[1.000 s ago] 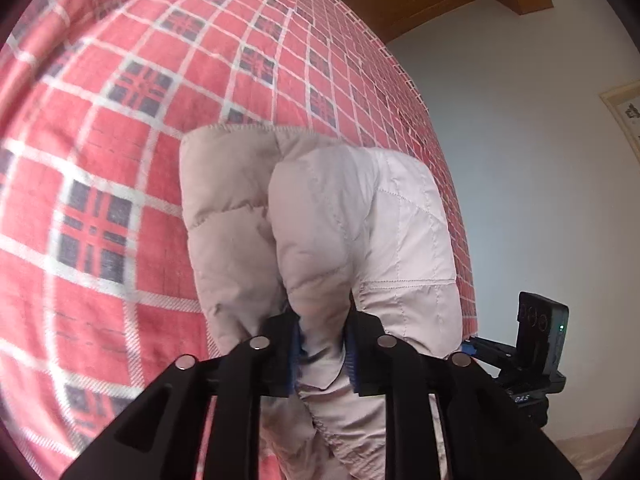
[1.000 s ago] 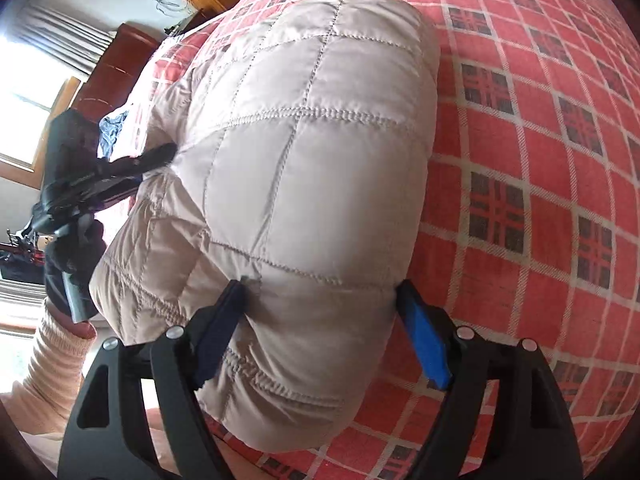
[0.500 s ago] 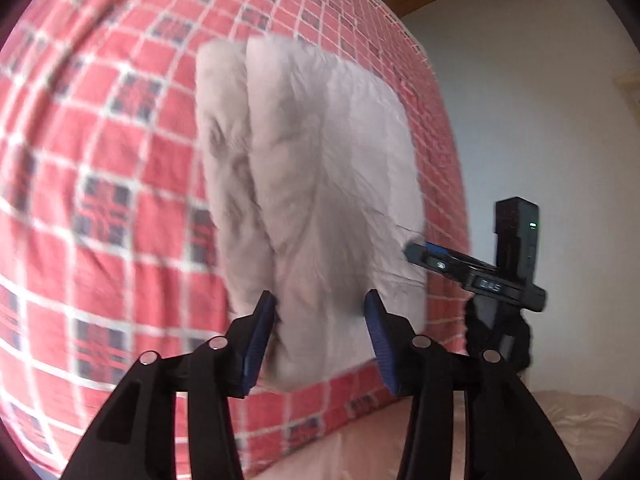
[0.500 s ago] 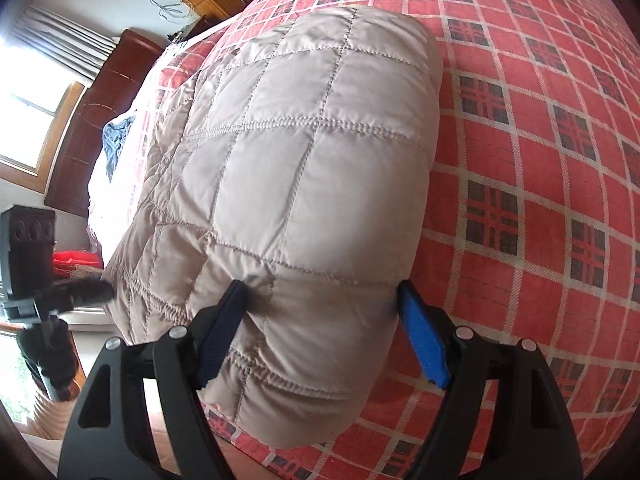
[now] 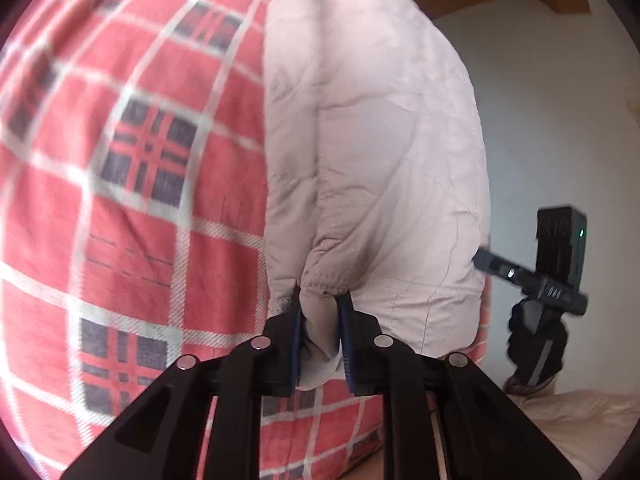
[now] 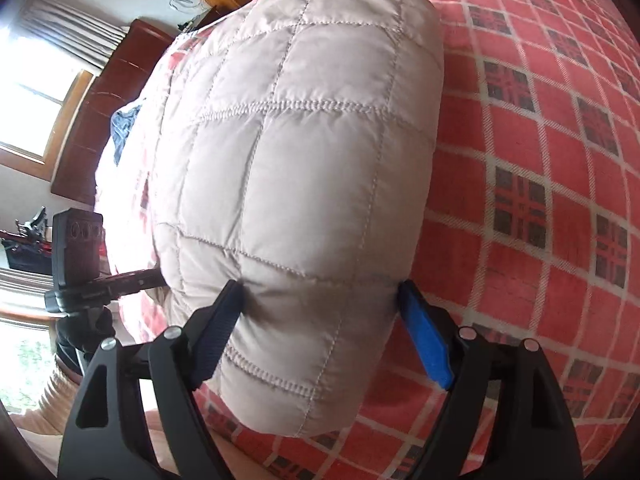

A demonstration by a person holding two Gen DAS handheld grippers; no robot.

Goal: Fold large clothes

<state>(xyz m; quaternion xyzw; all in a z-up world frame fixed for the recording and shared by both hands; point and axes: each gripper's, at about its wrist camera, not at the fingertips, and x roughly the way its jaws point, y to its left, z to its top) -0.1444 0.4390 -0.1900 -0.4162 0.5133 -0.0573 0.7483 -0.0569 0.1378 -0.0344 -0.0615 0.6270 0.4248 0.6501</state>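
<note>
A pale beige quilted jacket [image 5: 380, 160] lies folded in a thick bundle on a red plaid bedspread [image 5: 120, 200]. My left gripper [image 5: 320, 332] is shut on a puffy fold at the bundle's near edge. In the right wrist view the jacket [image 6: 312, 160] fills the middle, and my right gripper [image 6: 320, 292] stands open wide, its blue pads [image 6: 424, 344] straddling the bundle's near end and touching its sides. The right gripper [image 5: 552, 280] shows at the jacket's right edge in the left wrist view. The left gripper [image 6: 80, 272] shows at the jacket's left side in the right wrist view.
The plaid bedspread [image 6: 540, 160] spreads wide to the right of the jacket. A dark wooden headboard [image 6: 92, 128], a blue garment [image 6: 124, 128] and a bright window [image 6: 32, 100] lie beyond. A white wall [image 5: 560, 120] and beige fabric [image 5: 580, 420] are on the right.
My left gripper held the jacket, opened and backed off half a second ago, and now is shut on a fold at the near edge. The right gripper has stayed open around the bundle.
</note>
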